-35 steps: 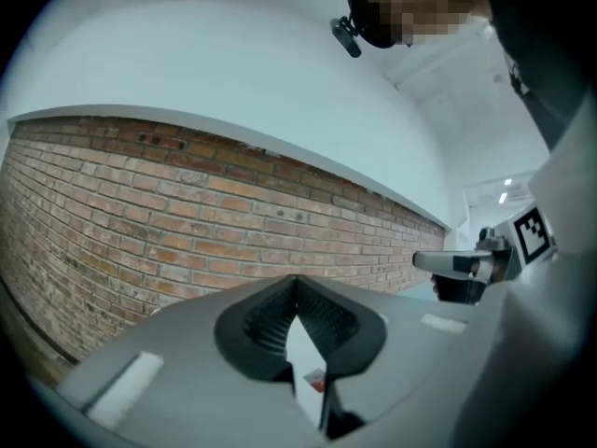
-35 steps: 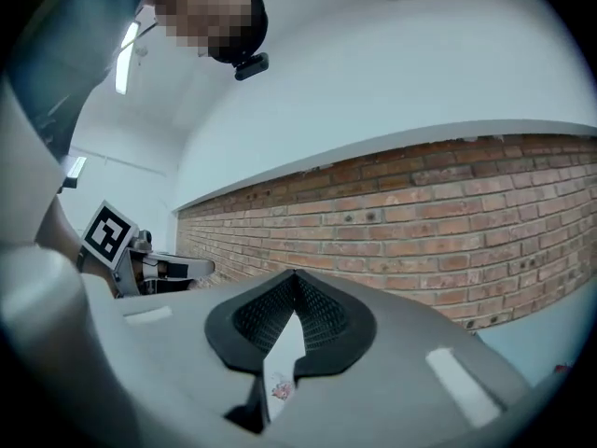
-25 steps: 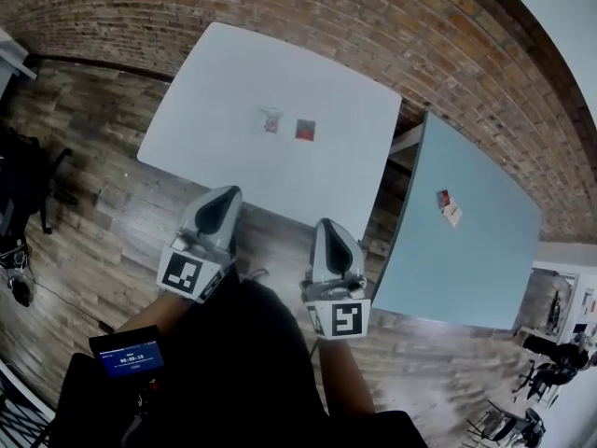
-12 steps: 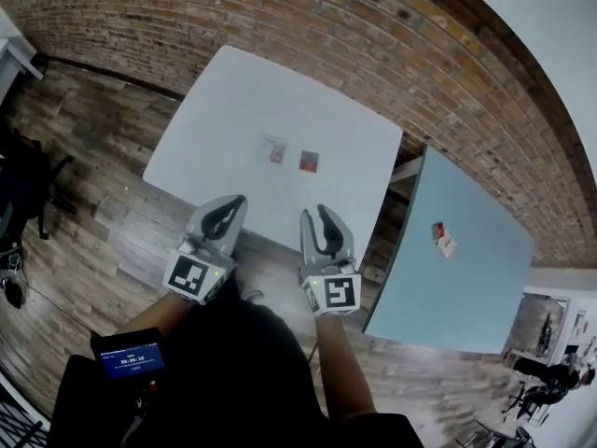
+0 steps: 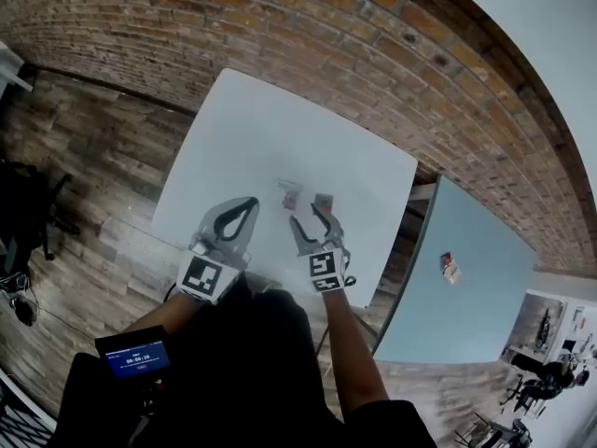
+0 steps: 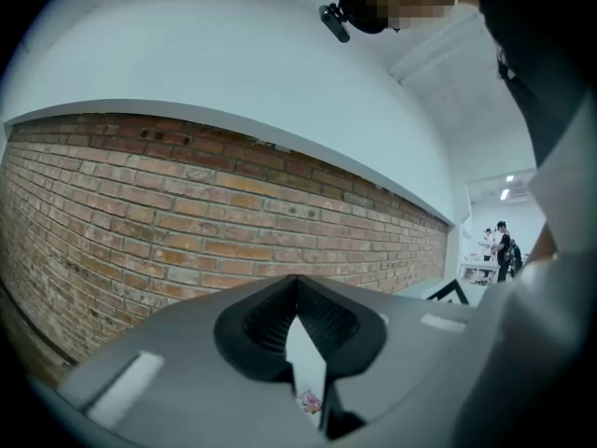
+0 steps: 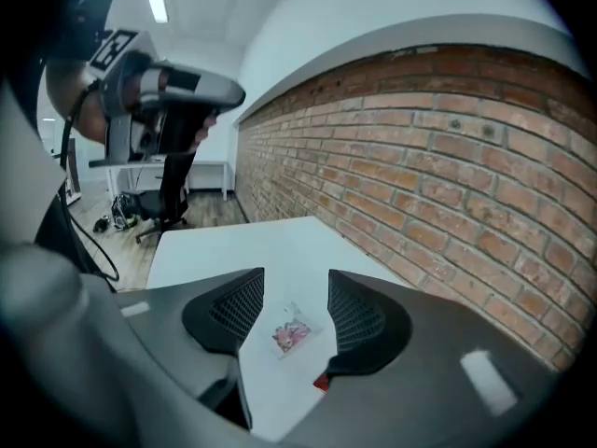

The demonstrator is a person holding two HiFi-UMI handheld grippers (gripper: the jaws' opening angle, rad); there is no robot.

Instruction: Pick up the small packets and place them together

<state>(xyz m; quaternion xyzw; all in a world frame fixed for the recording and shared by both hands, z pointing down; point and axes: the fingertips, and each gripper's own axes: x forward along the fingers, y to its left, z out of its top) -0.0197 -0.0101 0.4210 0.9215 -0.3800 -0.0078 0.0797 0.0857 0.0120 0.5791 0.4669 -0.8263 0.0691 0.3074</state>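
Note:
Two small packets lie side by side on the white table: a clear one with pink print and a red one. My right gripper hovers just short of them, tilted downward. Its jaws have just been opening and stand open, holding nothing. In the right gripper view the clear packet shows on the table between the jaws of my right gripper, and the red packet peeks out under the right jaw. My left gripper is shut and empty, level, left of the packets. Through a slit below the touching tips of my left gripper I see one packet.
A brick wall runs behind the white table. A blue-grey table stands to the right with small packets on it. Wooden floor lies to the left, with an office chair further off.
Both grippers have moved forward from the table's near edge to over the table, toward the packets. The right gripper dropped lower, tilted down, and its jaws went from shut to open.

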